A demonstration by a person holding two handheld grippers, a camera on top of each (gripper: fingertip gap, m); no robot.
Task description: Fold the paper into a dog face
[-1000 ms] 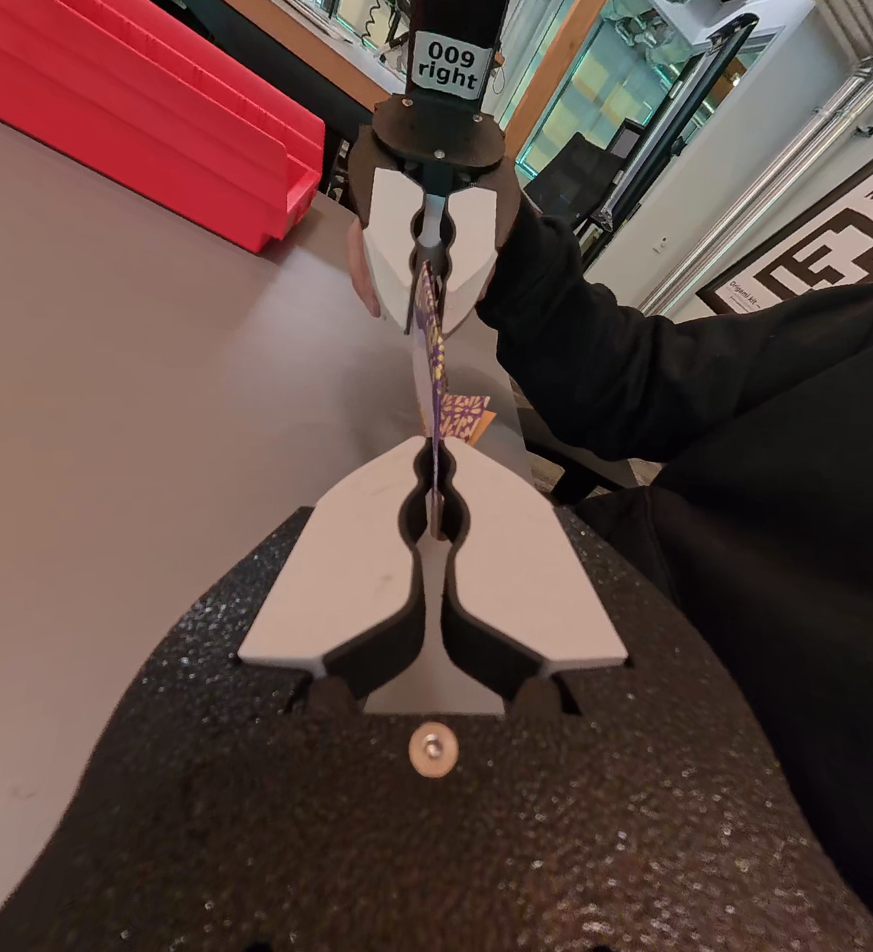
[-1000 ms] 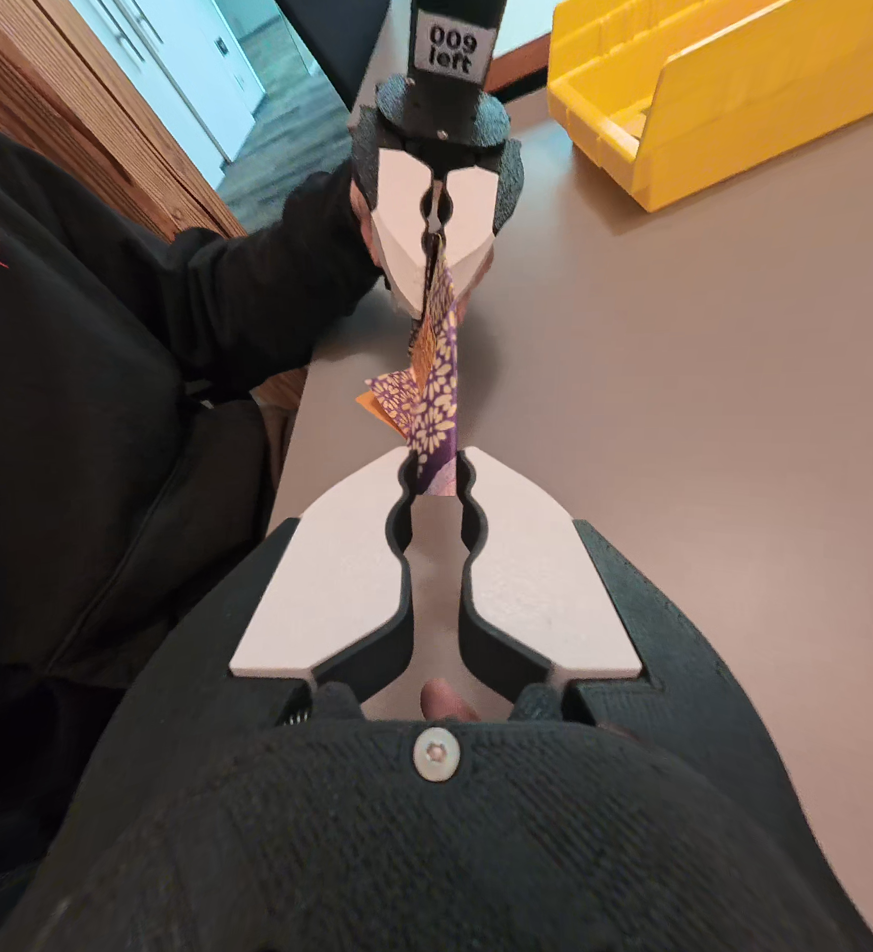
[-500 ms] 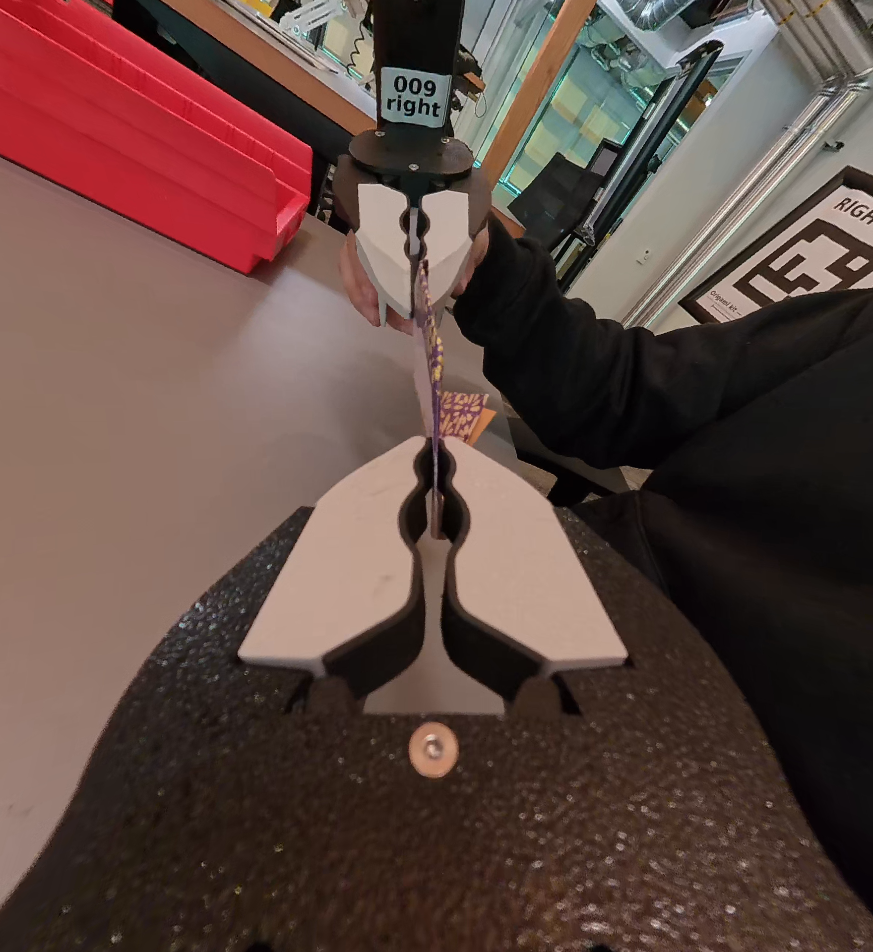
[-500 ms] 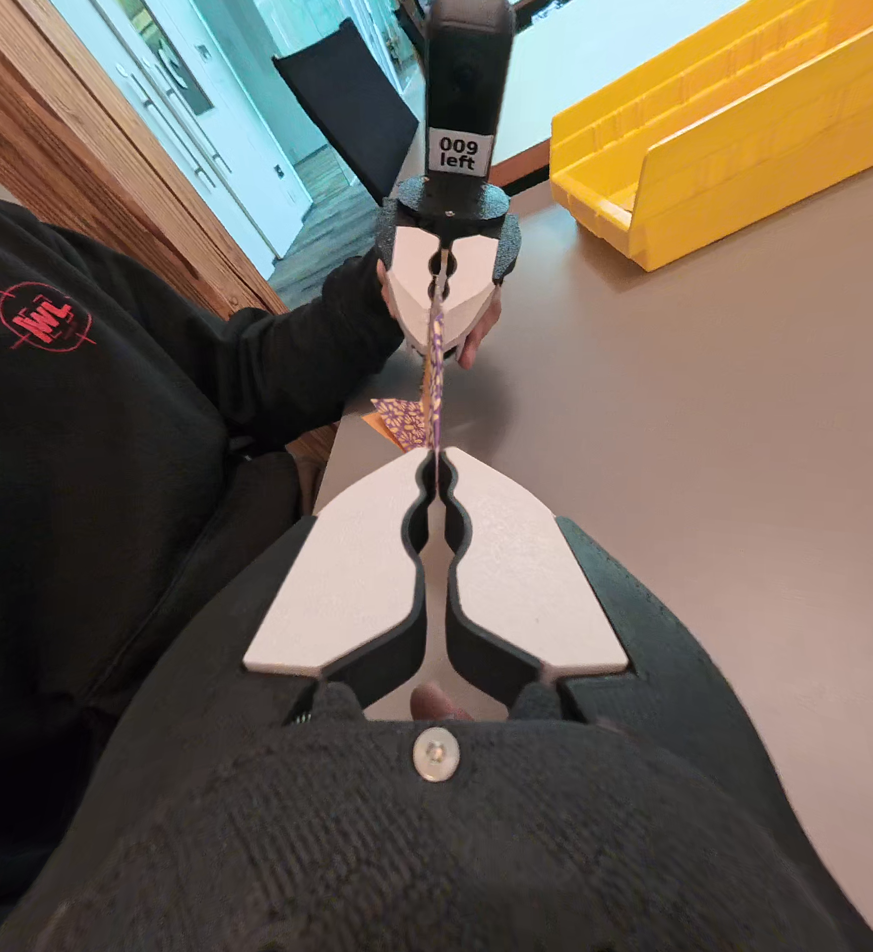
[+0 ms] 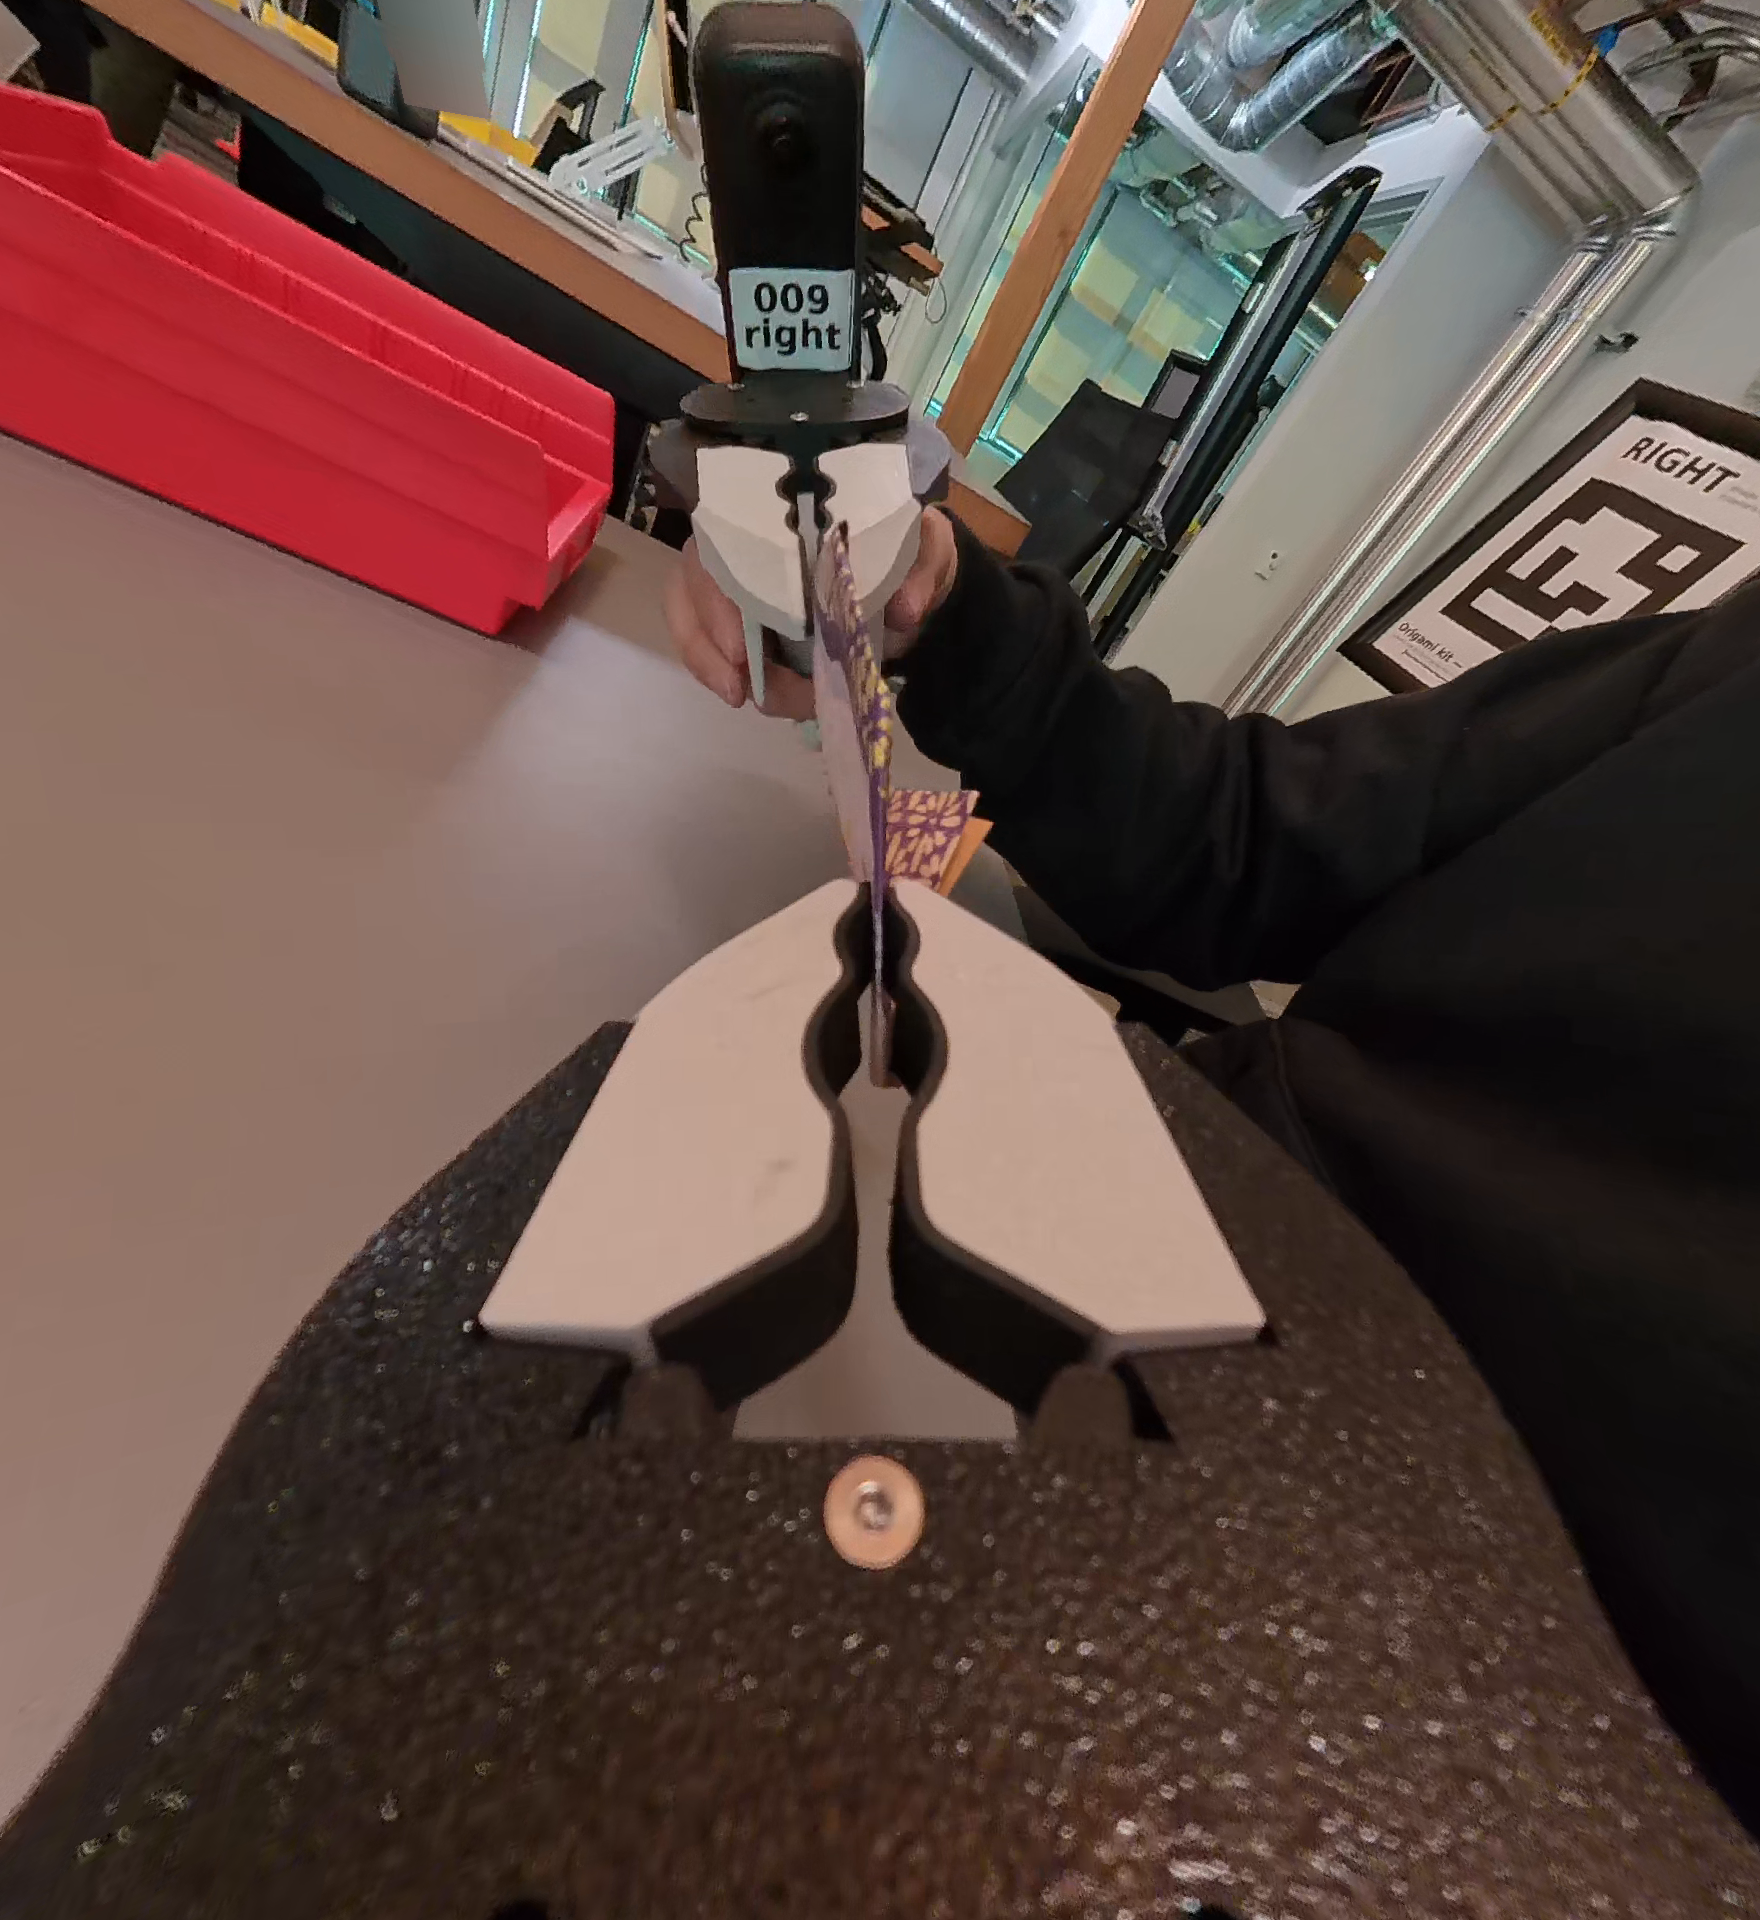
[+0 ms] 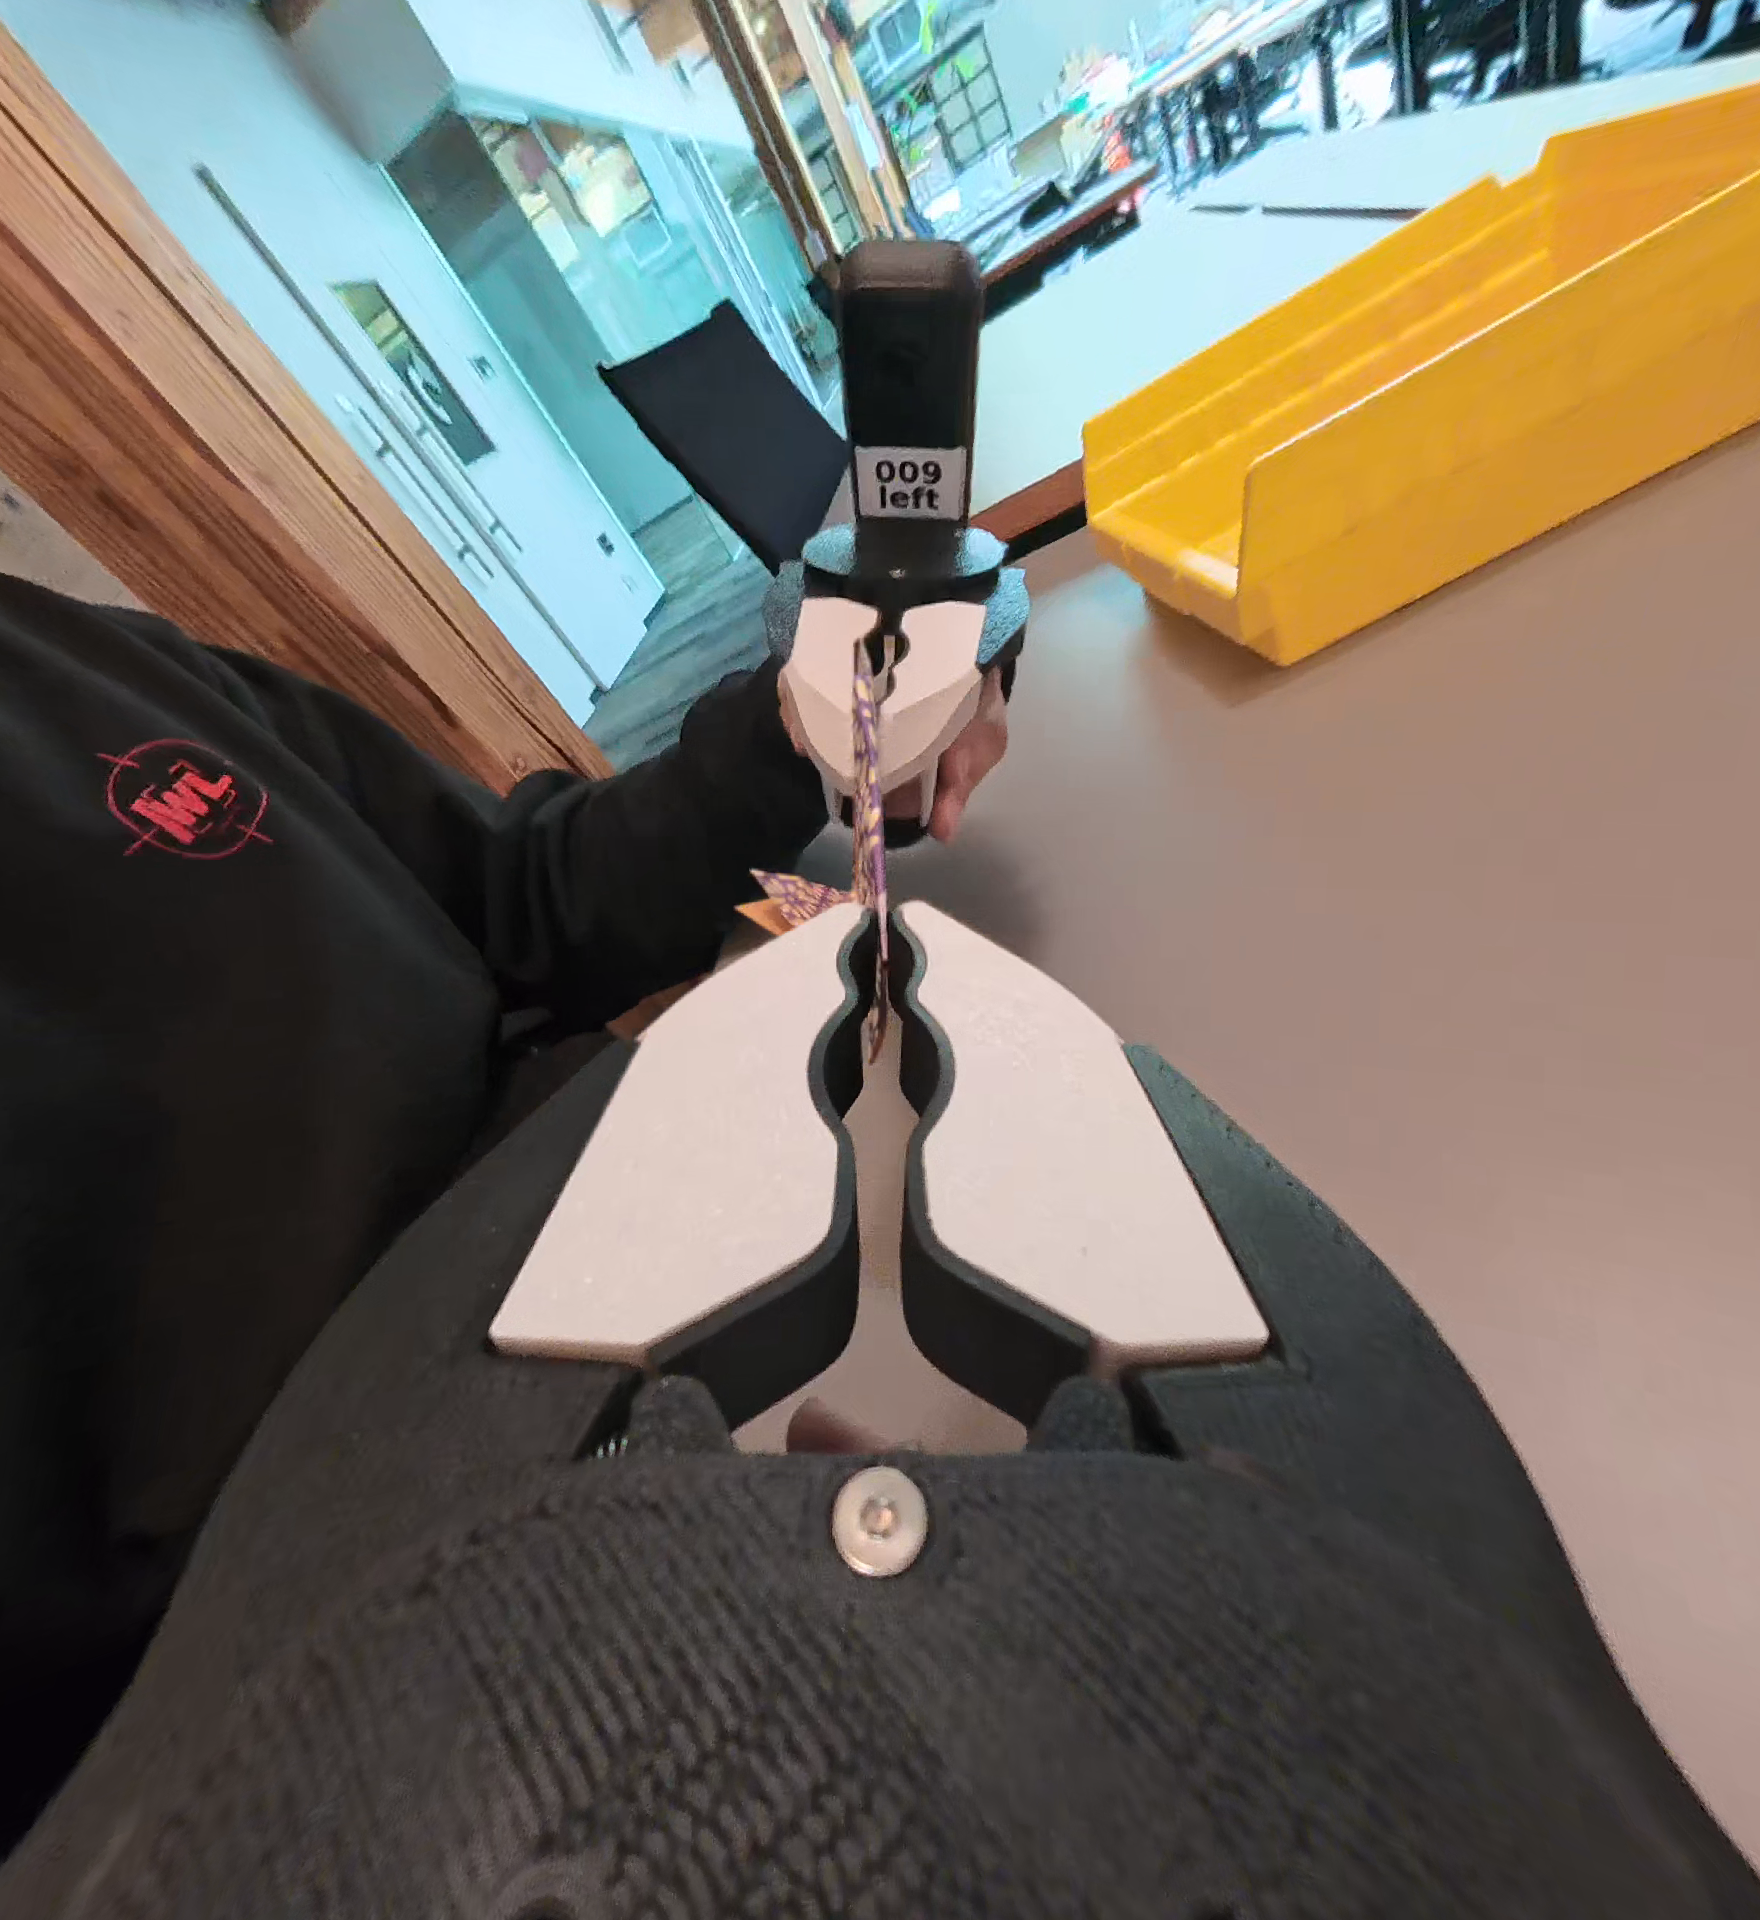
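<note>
Both grippers are clamping the purple patterned paper (image 5: 860, 717) edge-on above the table (image 5: 232, 831) — left gripper (image 5: 878, 920) pinching one end, right gripper (image 6: 881, 920) the other.

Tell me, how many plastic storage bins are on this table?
2. A red bin lies at the table's far edge beyond the left gripper; a yellow bin lies at the opposite far edge. Others may be out of view.

left tongs (image 5: 874, 914) clamped, right tongs (image 6: 884, 914) clamped, facing
</note>
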